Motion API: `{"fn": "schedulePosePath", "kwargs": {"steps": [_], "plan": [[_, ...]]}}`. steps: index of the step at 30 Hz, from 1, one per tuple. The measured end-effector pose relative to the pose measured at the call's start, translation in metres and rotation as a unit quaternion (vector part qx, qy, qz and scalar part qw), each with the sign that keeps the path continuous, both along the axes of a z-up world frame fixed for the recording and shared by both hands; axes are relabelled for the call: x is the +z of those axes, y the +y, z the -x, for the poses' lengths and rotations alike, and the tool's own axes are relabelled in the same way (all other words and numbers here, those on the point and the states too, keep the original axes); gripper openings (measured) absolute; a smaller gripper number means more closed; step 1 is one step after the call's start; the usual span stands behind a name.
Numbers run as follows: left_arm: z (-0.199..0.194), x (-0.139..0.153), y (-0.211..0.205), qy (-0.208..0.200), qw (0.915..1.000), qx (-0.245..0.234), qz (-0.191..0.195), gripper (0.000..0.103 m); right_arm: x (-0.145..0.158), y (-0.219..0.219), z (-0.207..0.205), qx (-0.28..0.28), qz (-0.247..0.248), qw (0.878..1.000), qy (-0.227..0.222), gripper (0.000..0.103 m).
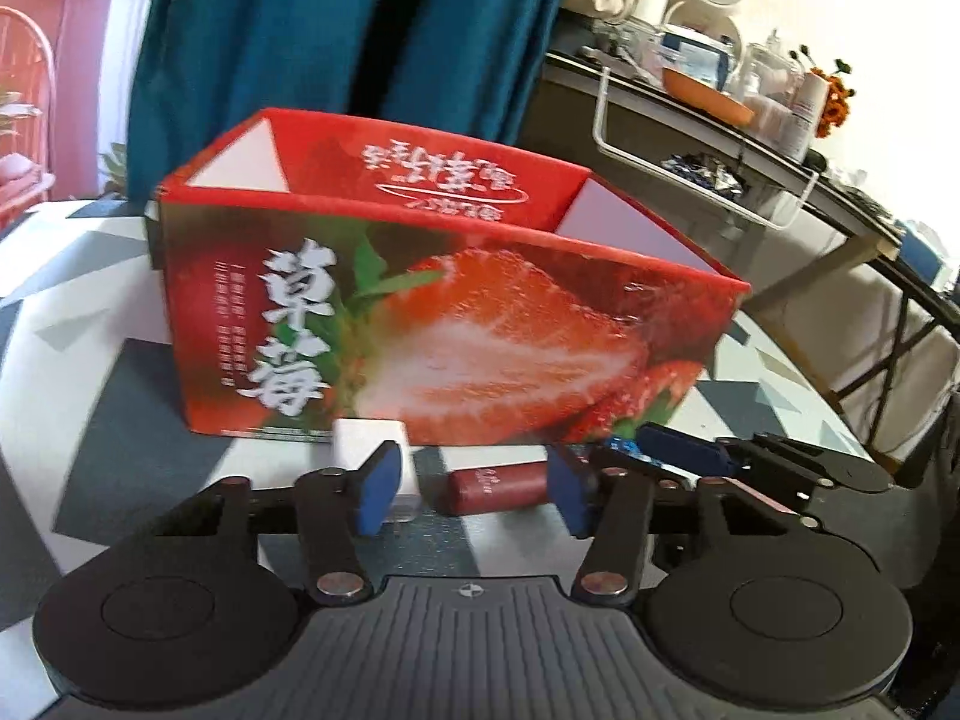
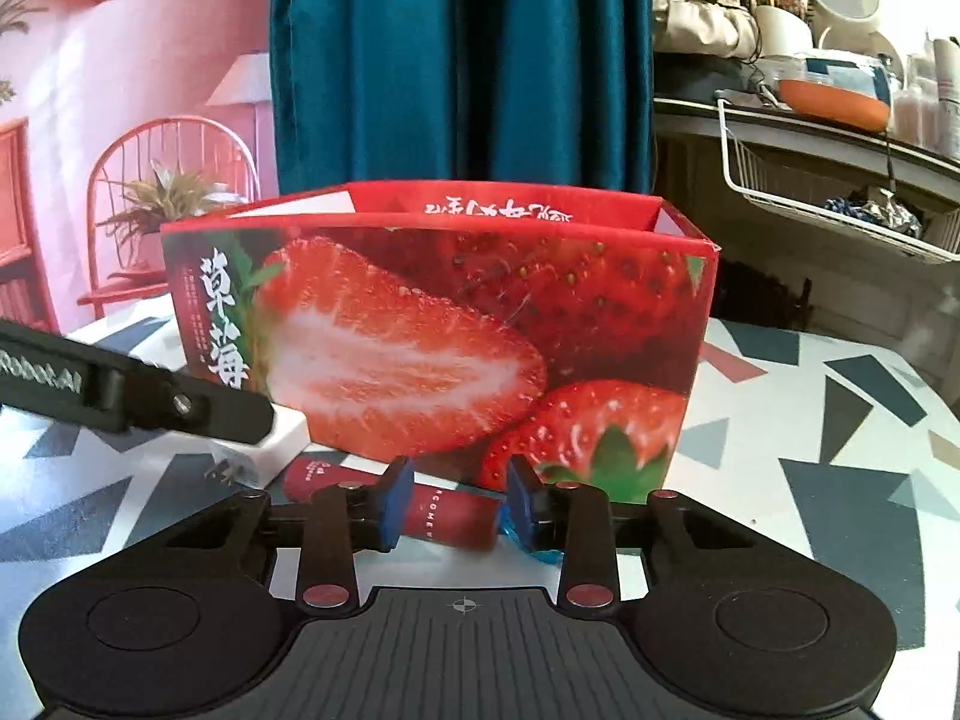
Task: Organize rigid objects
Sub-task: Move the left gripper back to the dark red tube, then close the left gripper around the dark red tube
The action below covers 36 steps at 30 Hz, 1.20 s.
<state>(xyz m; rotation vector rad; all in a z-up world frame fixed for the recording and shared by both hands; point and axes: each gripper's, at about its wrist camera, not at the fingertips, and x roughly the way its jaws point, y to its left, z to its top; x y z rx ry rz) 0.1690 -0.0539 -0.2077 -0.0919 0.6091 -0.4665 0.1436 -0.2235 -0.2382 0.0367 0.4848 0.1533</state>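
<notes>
Looks like this is pretty early on. The strawberry box (image 1: pixel 456 324) sits open-topped on the patterned table (image 1: pixel 90 420), and the loose bits are all on the table just in front of it, not in it.

The right gripper (image 2: pixel 459 507) has its jaws nearly shut around the red tube (image 2: pixel 450 513), pads pressing on both sides, and the tube is low against the table right at the foot of the box. So I'd say that one's being picked up, not put away yet.

The left gripper (image 1: pixel 474 498) has its jaws partway apart. The white block (image 1: pixel 360 441) sits behind its left finger, not between the pads, so I don't see it pinching anything.

There's also something in a blue wrapper (image 2: pixel 543 552) by the right gripper's right finger, and I can't make out what it is.

Stuff I can't tell: the inside of the box is hidden by its front wall, so no idea if anything's in there already. The left view is blurry, and the tube's far end is covered by the pads.
</notes>
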Motion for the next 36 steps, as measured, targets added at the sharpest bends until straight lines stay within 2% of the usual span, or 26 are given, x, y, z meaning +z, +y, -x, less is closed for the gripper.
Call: {"fn": "schedulePosePath", "kwargs": {"steps": [4,15,26,36], "plan": [[-0.004,-0.009,-0.01,-0.002,1.0,-0.007,0.002,0.054,-0.003,-0.003,-0.005,-0.012,-0.008,1.0,0.016,0.031],[-0.011,-0.03,-0.021,-0.011,0.9999,-0.006,-0.002,0.054,-0.008,0.004,-0.017,0.001,0.004,0.999,0.048,0.029],[-0.023,-0.037,-0.019,0.004,0.9997,-0.005,0.022,0.054,-0.013,0.007,-0.026,0.006,0.007,0.997,0.072,0.029],[-0.022,-0.041,-0.016,-0.001,0.9991,-0.01,0.041,0.054,-0.015,0.009,-0.03,0.008,0.012,0.997,0.079,0.029]]}}
